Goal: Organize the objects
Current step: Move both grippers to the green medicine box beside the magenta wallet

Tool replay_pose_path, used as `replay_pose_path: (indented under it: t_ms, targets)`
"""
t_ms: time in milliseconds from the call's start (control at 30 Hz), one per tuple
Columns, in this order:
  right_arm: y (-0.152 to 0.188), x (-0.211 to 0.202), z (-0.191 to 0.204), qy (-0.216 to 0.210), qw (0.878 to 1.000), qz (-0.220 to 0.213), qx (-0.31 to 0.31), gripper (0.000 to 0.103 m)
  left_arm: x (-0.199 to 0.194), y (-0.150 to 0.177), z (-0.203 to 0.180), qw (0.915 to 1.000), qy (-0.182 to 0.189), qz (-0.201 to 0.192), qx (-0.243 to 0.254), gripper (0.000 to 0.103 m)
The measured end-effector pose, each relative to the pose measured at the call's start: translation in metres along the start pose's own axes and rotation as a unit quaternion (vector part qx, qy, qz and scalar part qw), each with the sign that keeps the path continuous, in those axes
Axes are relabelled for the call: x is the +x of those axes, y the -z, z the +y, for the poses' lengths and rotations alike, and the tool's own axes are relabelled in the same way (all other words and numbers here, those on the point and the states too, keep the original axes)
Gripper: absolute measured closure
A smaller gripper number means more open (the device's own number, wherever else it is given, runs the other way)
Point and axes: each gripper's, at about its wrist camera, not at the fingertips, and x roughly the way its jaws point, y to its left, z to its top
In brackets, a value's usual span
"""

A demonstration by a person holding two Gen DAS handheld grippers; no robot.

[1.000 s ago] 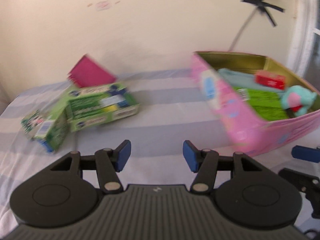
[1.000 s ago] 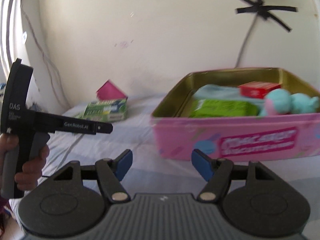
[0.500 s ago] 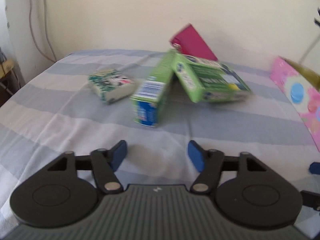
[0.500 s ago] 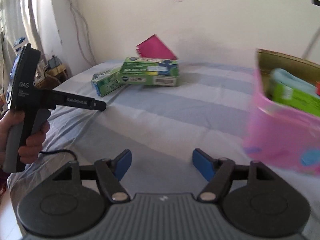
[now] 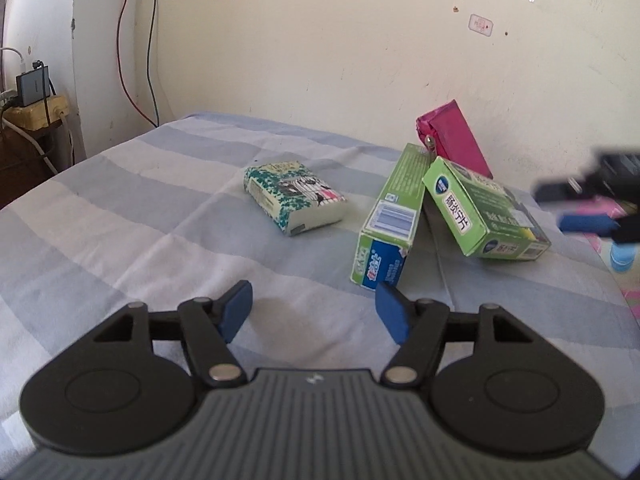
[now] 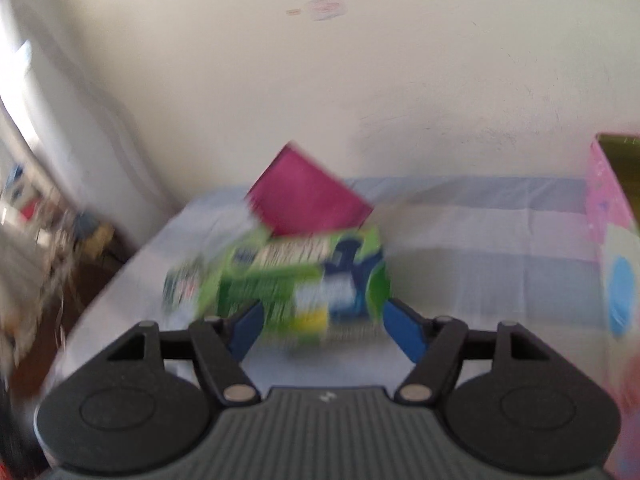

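Observation:
On the striped bed sheet (image 5: 140, 208) lie a patterned teal-and-white pack (image 5: 294, 198), a green-and-blue box (image 5: 386, 226) tilted on its end, a green carton (image 5: 486, 212) leaning on it, and a magenta pouch (image 5: 454, 138) against the wall. My left gripper (image 5: 314, 310) is open and empty, just short of the green-and-blue box. My right gripper (image 6: 322, 326) is open, its blue pads on either side of the near end of the green carton (image 6: 304, 276); the view is blurred. The magenta pouch (image 6: 310, 196) sits behind it. The right gripper also shows in the left wrist view (image 5: 580, 210).
The pink tin (image 6: 614, 248) stands at the right edge of the right wrist view. Cables (image 5: 136, 40) hang down the wall at the left, above a side table with a charger (image 5: 34, 88). The bed's left edge drops off there.
Both grippers have swung left, away from the pink tin, and closed in on the boxes. The right gripper now straddles the green carton. Both stay open.

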Motion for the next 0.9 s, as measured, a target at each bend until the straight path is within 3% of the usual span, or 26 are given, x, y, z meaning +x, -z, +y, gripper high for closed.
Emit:
replay_pose_path:
  t_ms: [267, 433, 567, 900]
  targets:
    - [-0.031, 0.063, -0.019, 0.0, 0.998, 0.031, 0.06, 0.031, 0.004, -0.001, 0.001, 1.0, -0.001, 0.007, -0.002, 0.033]
    - [-0.019, 0.077, -0.004, -0.014, 0.997, 0.068, 0.015, 0.039, 0.004, 0.0, 0.0, 1.0, 0.002, 0.008, 0.002, 0.032]
    - [-0.001, 0.07, 0.011, -0.019, 0.997, 0.067, -0.039, 0.039, 0.004, 0.0, 0.0, 1.0, 0.004, 0.009, 0.003, 0.032]
    - [0.041, 0.028, 0.01, -0.04, 0.997, 0.05, -0.029, 0.039, 0.003, 0.0, -0.001, 1.0, 0.002, 0.008, 0.003, 0.032]
